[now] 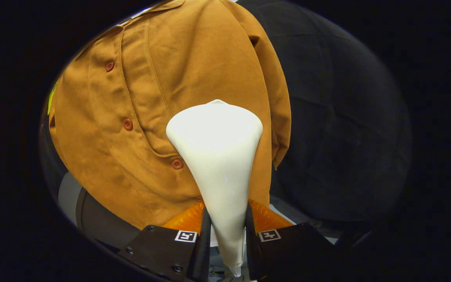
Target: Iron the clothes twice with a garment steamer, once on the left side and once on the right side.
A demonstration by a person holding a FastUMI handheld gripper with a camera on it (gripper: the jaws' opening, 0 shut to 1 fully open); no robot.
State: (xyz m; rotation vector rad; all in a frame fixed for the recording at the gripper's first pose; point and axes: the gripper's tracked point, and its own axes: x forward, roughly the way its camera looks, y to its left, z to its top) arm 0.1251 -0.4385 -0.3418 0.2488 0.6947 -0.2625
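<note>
The gripper (pixel 227 225) is held level and aimed forward at a hanging garment, its two fingers (pixel 204 231) closed on the narrow handle of a white garment steamer (pixel 217 156), one finger pressed against each side. The steamer's long axis is seen to run straight ahead along the fingers, narrow at the grip and flaring to a broad head that is pointed away, toward the cloth. That head is set against or just before the front of a brown button-up shirt (pixel 147 98); contact cannot be confirmed. The shirt is hung beyond the fingers, its button placket (pixel 127 124) lying to the left of the steamer head. A square coded marker (pixel 185 236) is borne on each finger mount; no legible writing is found.
</note>
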